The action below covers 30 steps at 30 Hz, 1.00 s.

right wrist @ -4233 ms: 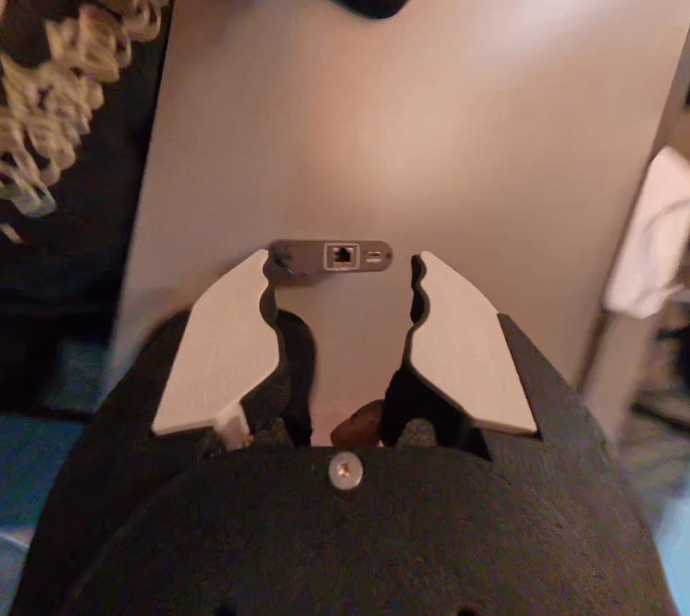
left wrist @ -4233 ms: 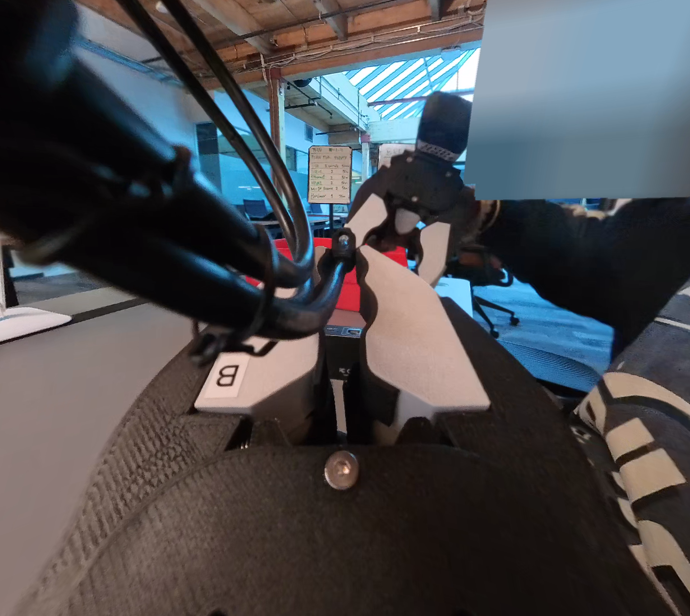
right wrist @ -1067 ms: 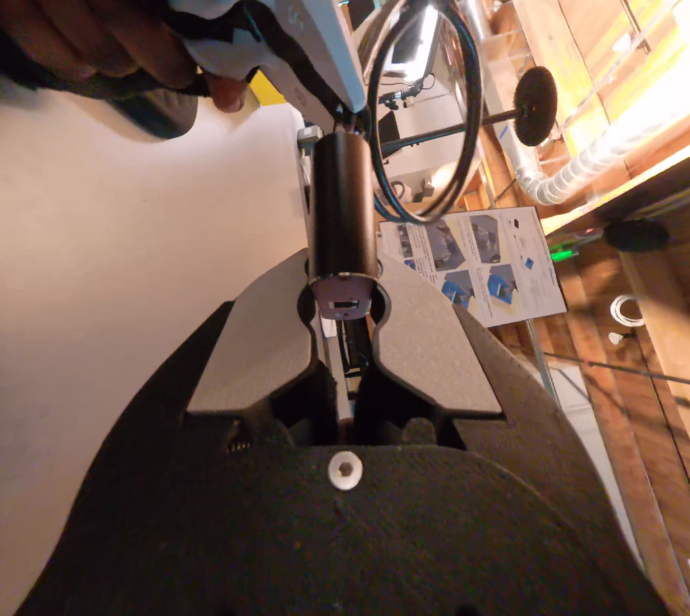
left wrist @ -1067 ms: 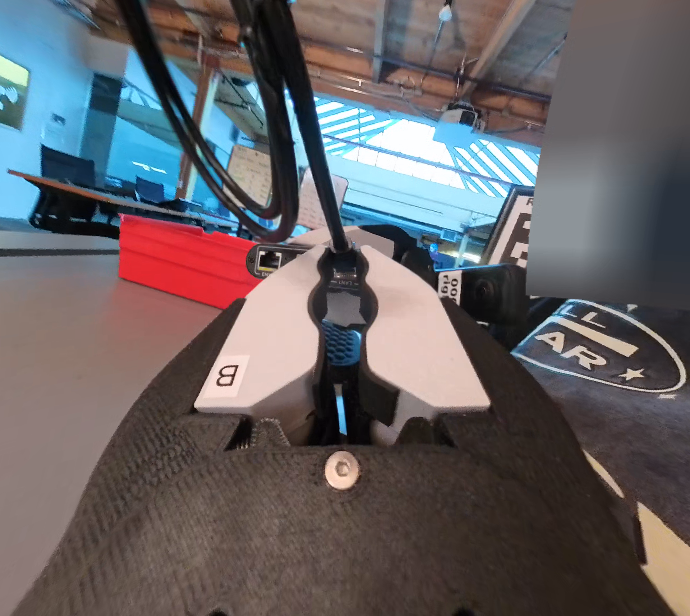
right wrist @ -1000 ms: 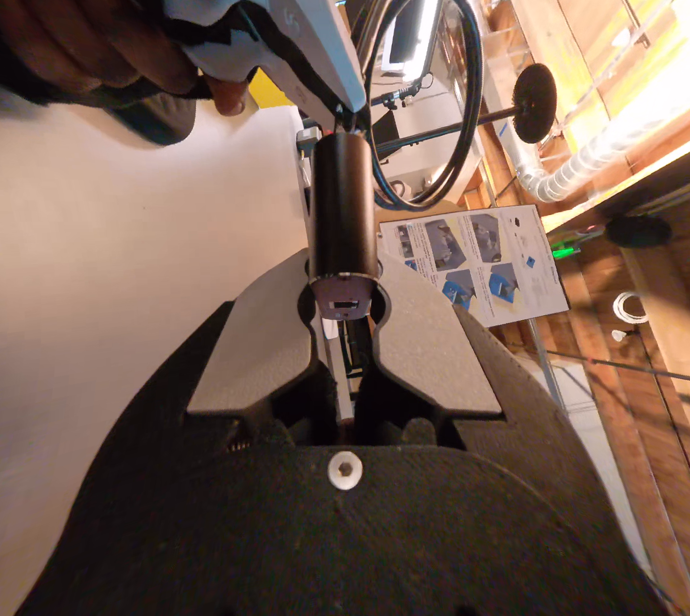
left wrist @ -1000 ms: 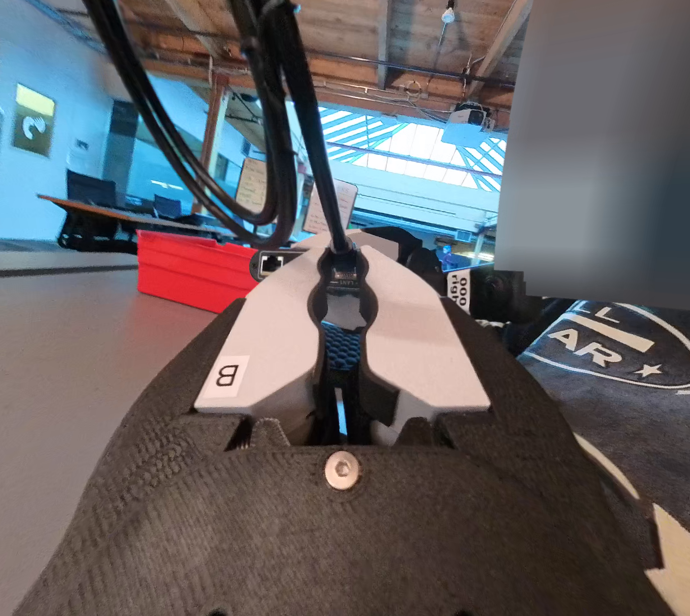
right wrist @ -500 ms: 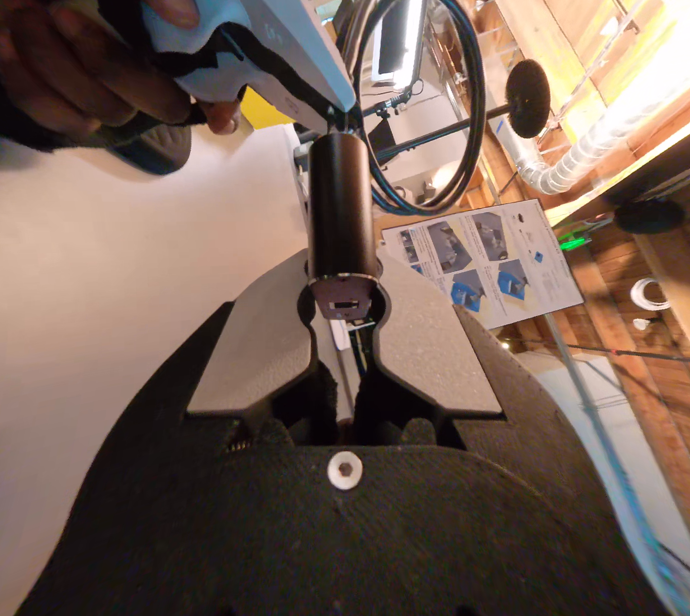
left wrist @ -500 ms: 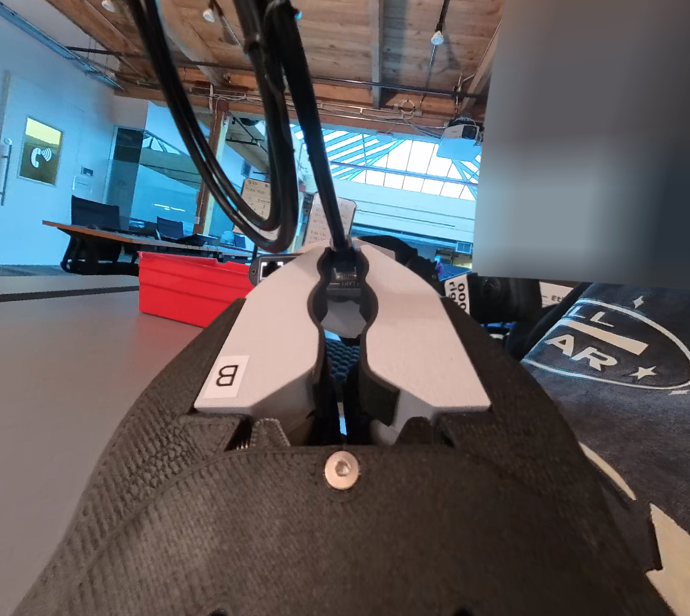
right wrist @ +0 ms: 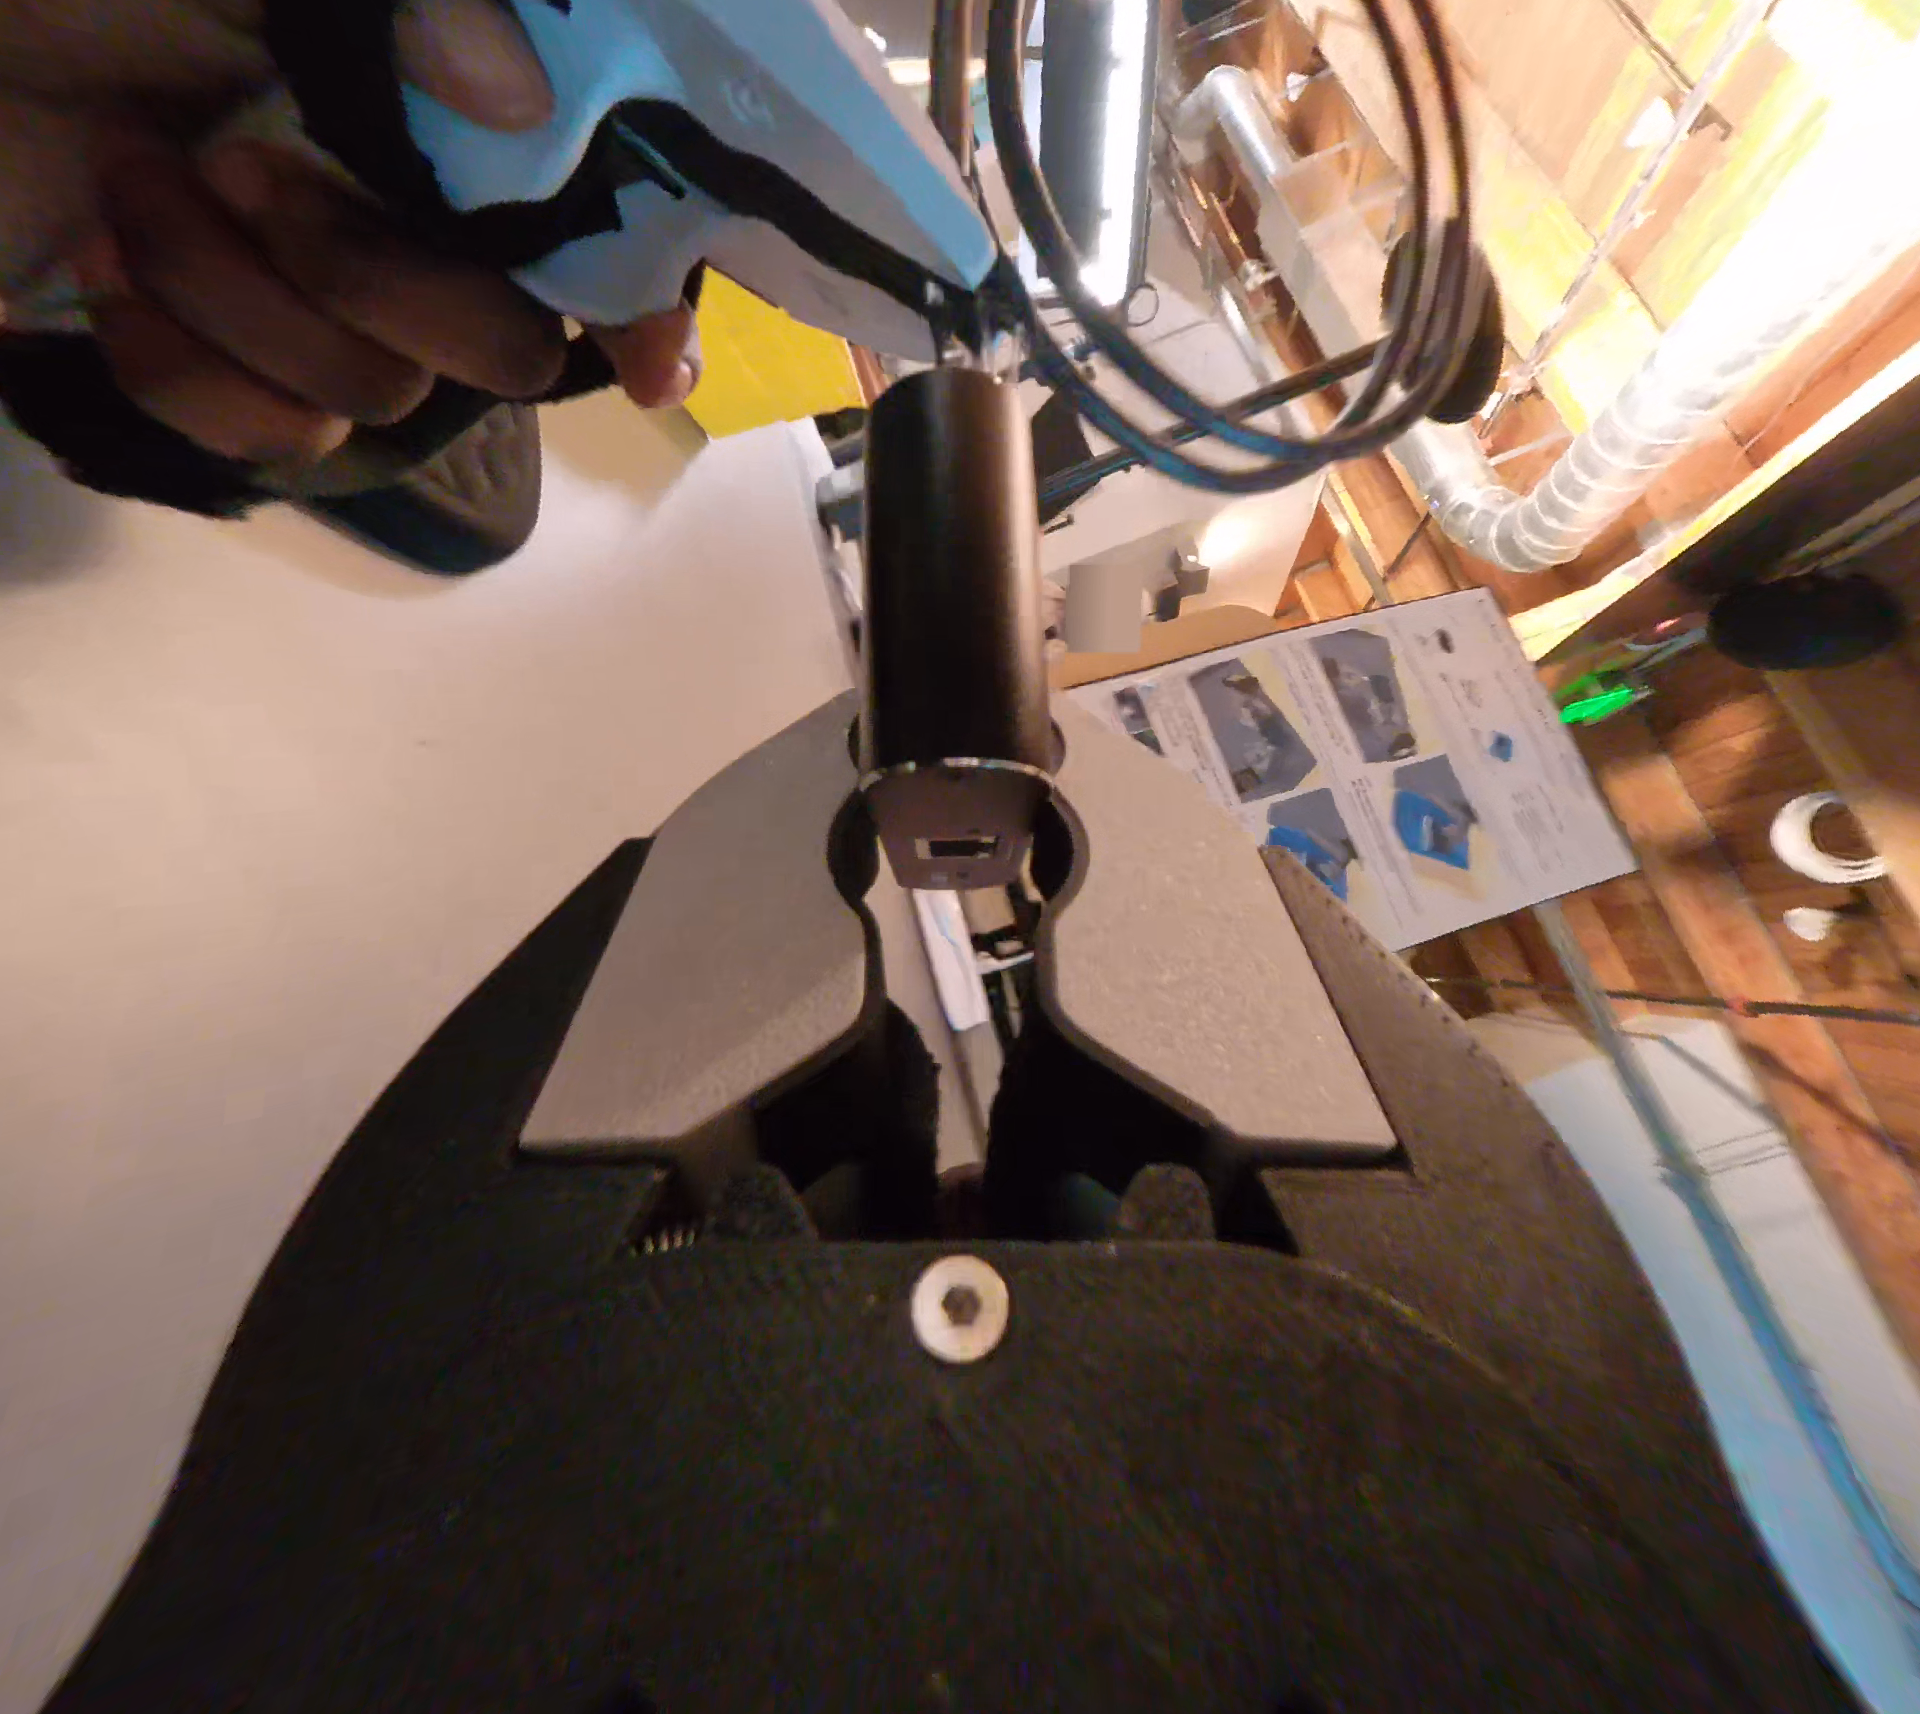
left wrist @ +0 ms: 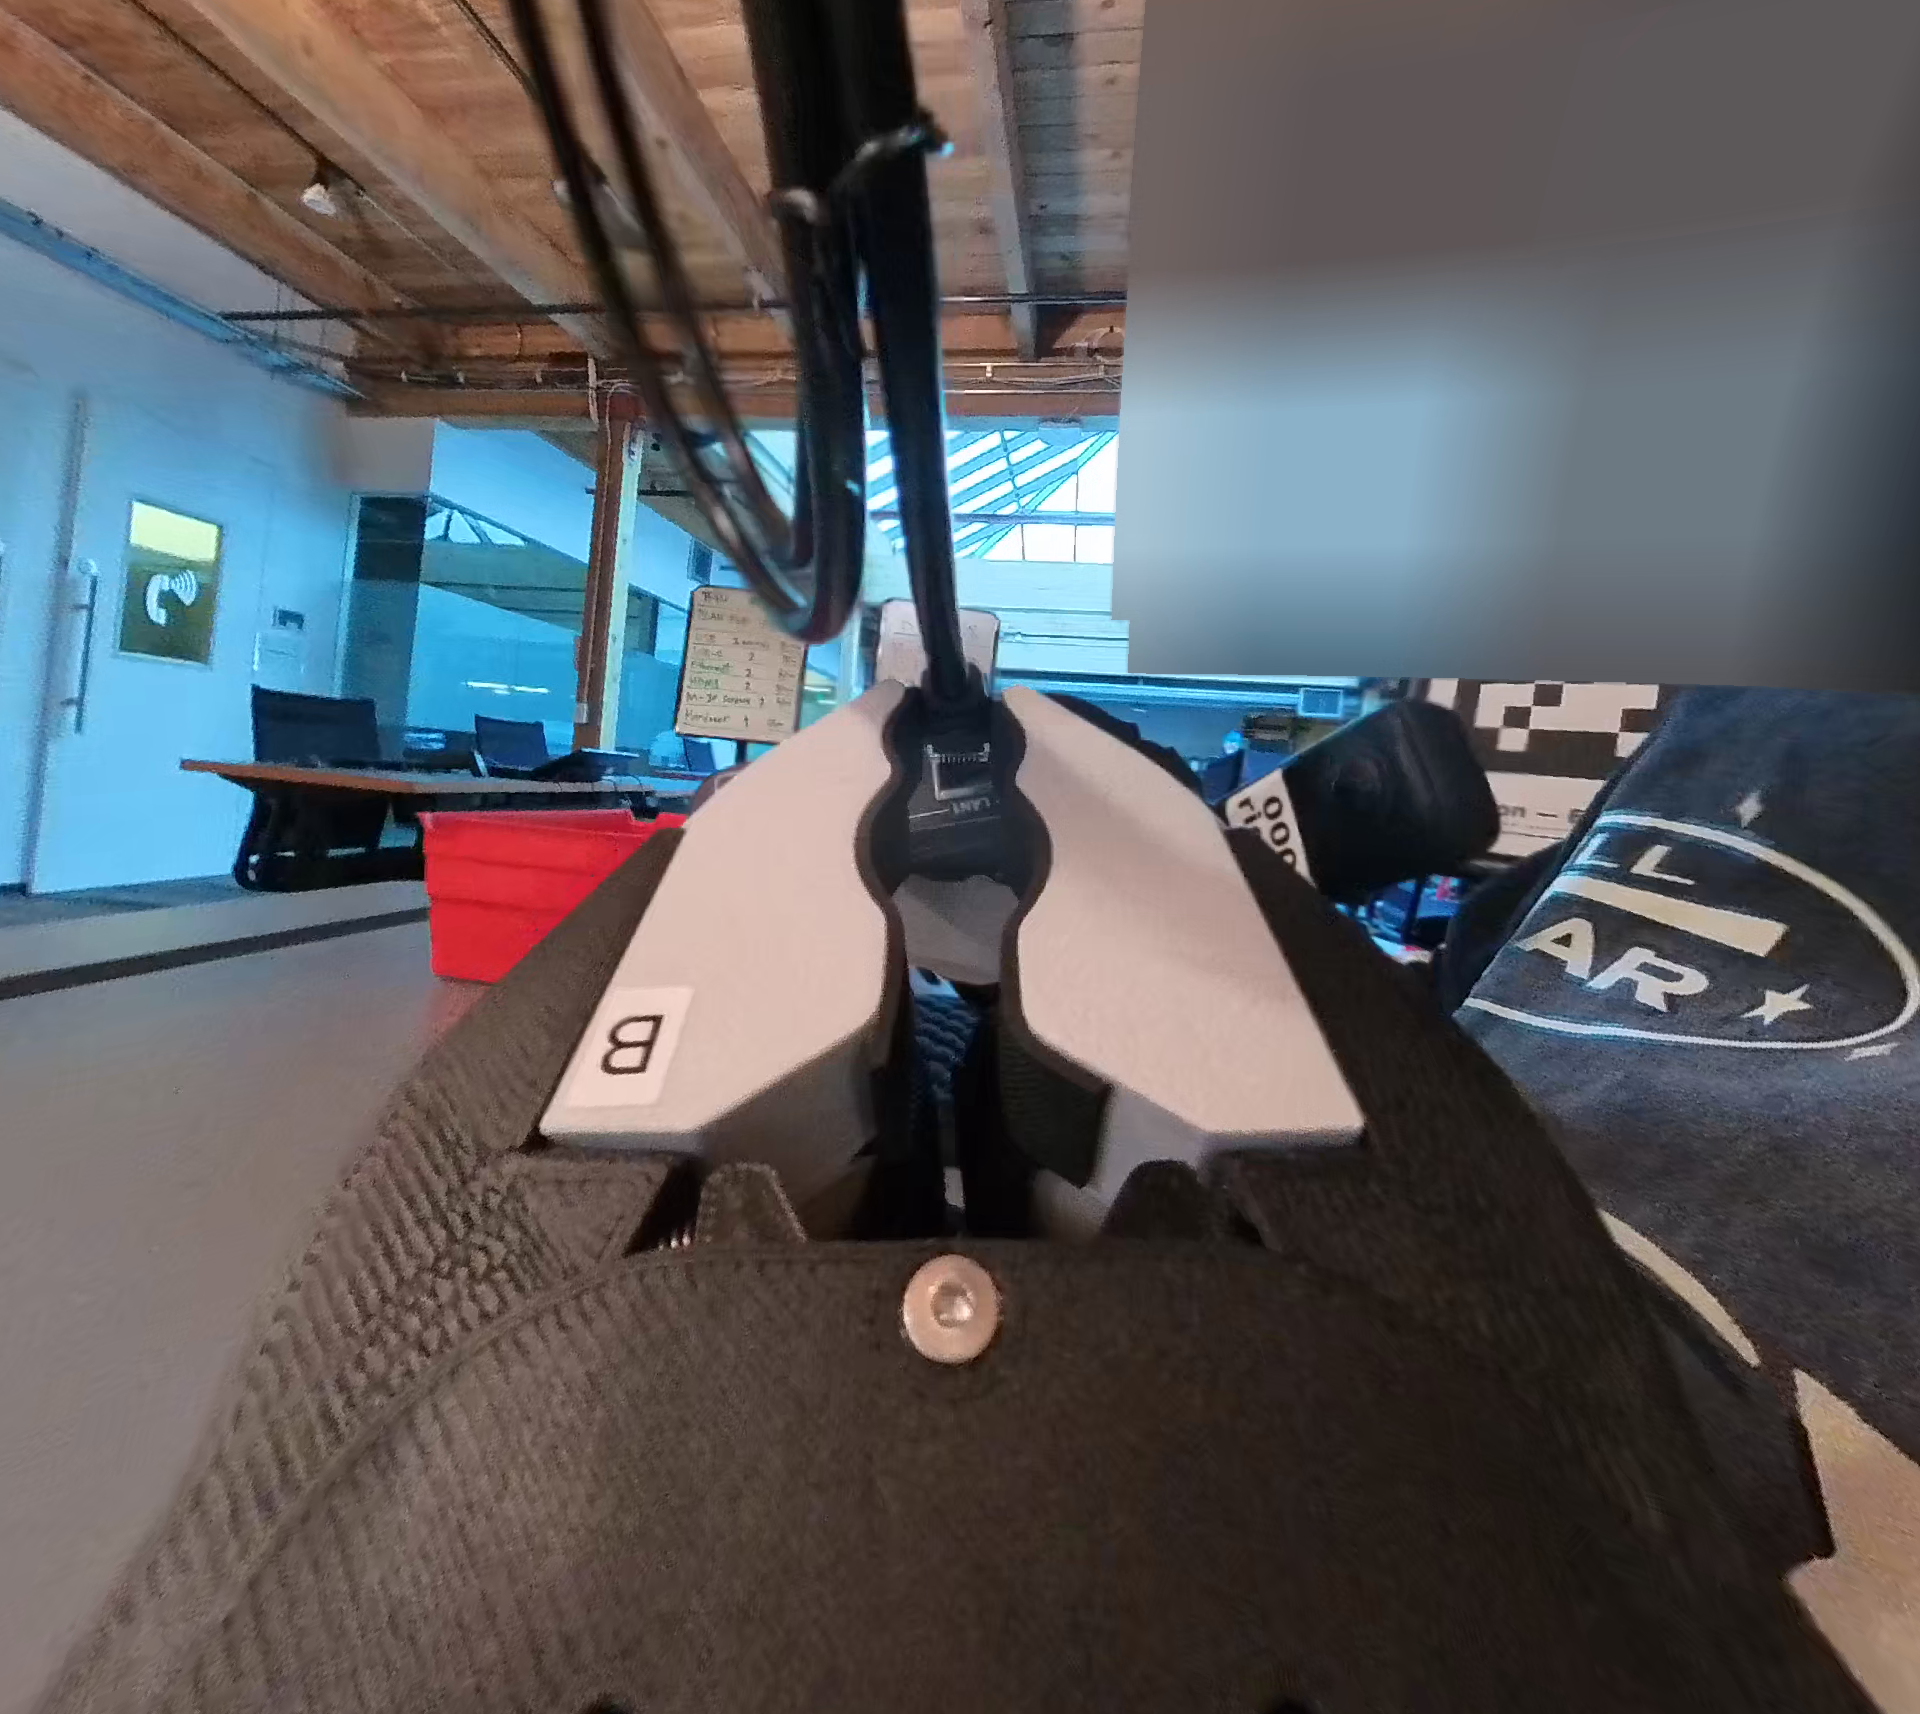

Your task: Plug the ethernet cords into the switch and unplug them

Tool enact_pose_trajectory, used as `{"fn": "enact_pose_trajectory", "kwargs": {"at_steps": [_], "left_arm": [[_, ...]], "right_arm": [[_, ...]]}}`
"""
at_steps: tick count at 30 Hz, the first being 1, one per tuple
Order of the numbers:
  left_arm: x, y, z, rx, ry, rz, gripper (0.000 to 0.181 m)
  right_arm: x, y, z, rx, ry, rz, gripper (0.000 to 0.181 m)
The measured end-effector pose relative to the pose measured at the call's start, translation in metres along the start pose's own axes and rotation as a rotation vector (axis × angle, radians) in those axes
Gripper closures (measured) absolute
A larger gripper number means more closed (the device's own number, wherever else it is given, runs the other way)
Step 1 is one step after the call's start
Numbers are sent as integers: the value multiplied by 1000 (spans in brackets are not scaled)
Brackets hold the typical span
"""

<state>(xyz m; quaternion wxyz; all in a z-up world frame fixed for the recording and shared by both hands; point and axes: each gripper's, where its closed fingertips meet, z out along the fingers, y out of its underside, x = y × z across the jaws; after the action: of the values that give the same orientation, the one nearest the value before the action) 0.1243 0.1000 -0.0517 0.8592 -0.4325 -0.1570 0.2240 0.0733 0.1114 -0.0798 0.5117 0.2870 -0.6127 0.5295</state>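
My left gripper [left wrist: 951, 714] is shut on the plug end of a black ethernet cord [left wrist: 914, 417], which rises from the fingertips and loops overhead. The black end face of the switch [left wrist: 961, 791], with an open port, shows right between my fingertips. In the right wrist view my right gripper [right wrist: 956, 719] is shut on the dark, tube-like switch [right wrist: 951, 584] and holds it in the air. The left gripper [right wrist: 966, 314], held by a hand [right wrist: 260, 262], meets the switch's far end. The cord's coil [right wrist: 1434, 158] hangs beside it. Whether the plug sits in a port is hidden.
A grey table [left wrist: 156, 1145] lies below, with a red bin [left wrist: 520, 875] farther back. A person's dark shirt [left wrist: 1714, 989] fills the right side and a black camera [left wrist: 1371, 791] sits beside it. A poster [right wrist: 1351, 760] stands behind the switch. The tips of one gripper are about 6 centimetres away from the tips of the other.
Four seconds ago the right gripper was open over the switch on the table; now it holds it up. Over the last second the switch's port shifted from left of my left fingers to between them.
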Motion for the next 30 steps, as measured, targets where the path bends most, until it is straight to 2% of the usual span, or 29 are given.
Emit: {"fn": "enact_pose_trajectory", "kwargs": {"at_steps": [13, 20, 25, 30], "left_arm": [[0, 9, 2, -49, 4, -23, 169], [-4, 24, 2, -157, 3, -101, 169], [-1, 36, 2, -255, 42, -149, 169], [1, 40, 3, -263, 46, -173, 169]], "right_arm": [[6, 2, -1, -10, 11, -87, 157], [2, 14, -6, -71, -42, -125, 157], [-3, 18, -13, -71, -120, -232, 157], [-5, 18, -14, -61, -125, -201, 157]]}}
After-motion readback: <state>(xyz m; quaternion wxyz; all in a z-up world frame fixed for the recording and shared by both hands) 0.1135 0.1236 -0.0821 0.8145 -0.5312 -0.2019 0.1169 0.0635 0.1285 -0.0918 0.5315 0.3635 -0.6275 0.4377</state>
